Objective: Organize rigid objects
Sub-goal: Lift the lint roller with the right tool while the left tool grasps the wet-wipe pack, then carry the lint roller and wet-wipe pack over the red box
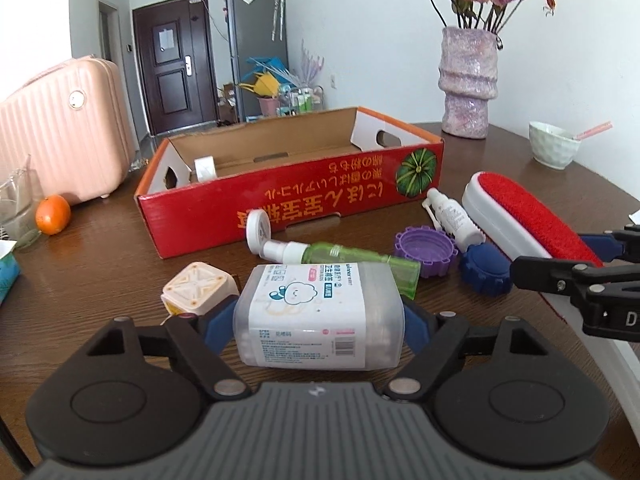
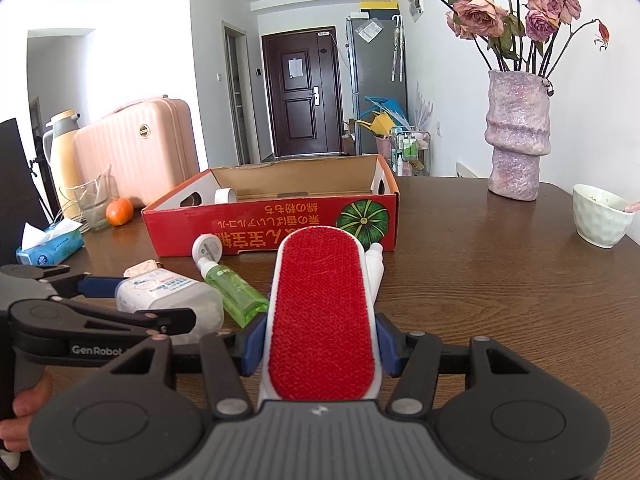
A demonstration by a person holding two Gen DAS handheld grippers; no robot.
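Note:
My left gripper is shut on a clear cotton-swab box with a white label, at table level. My right gripper is shut on a red-and-white lint brush; the brush also shows in the left wrist view. An open red cardboard box lies behind, with a tape roll inside. On the table in front of it lie a green spray bottle, a white spray bottle, a purple cap, a blue cap, a white round lid and a cream square case.
A purple vase with dried roses and a pale green bowl stand at the back right. An orange, a glass and a tissue pack are at the left. A pink suitcase stands beyond the brown table.

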